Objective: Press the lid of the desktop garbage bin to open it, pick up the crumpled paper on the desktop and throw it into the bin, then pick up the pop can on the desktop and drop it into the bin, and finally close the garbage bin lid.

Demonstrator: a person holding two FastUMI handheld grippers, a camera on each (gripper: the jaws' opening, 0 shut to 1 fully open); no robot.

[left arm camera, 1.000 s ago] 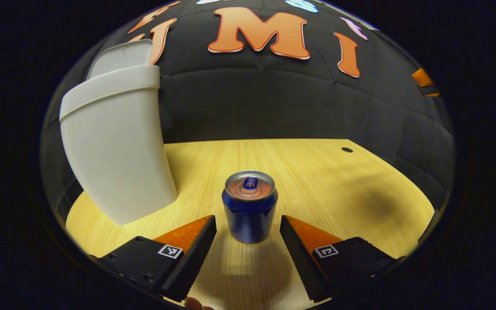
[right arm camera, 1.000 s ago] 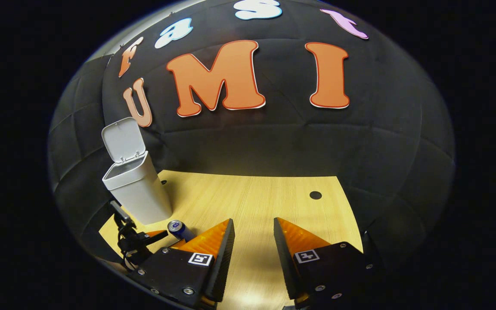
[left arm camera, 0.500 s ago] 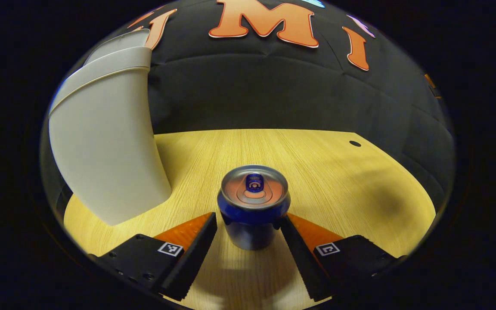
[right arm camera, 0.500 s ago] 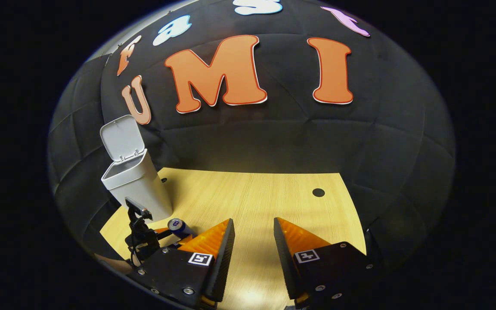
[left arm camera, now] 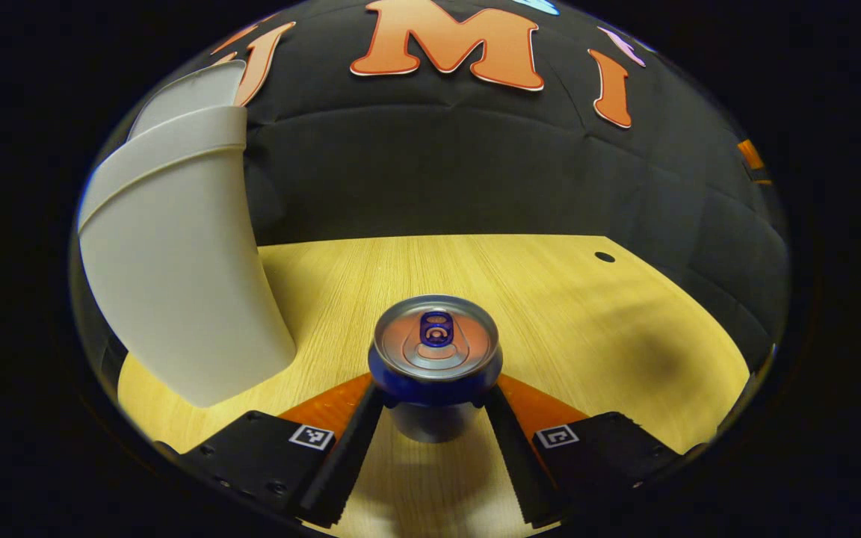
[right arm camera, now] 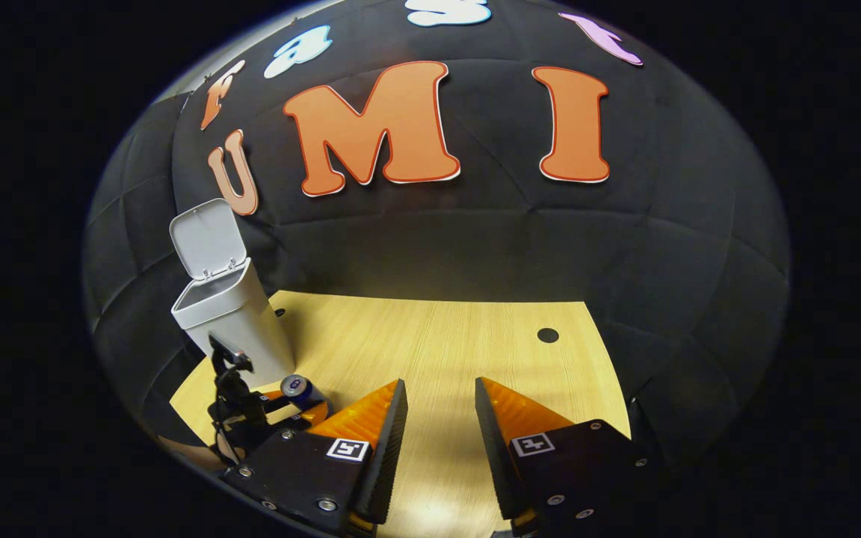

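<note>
1. The pop can (left arm camera: 435,362) is a blue can with a silver top and a blue pull tab. It stands upright, and in the left gripper view it sits between the two fingers of the left gripper (left arm camera: 434,400), which press on its sides. Its base shows just above the wooden desktop (left arm camera: 550,299); whether it touches cannot be told.
2. The garbage bin (left arm camera: 176,261) is white and tapers toward its base. It stands on the desktop just beside the can, to its left in the left gripper view.
3. Its lid (right arm camera: 207,239) is swung up and open, hinged at the back rim, as the right gripper view shows.
4. The crumpled paper cannot be made out on the desktop.
</note>
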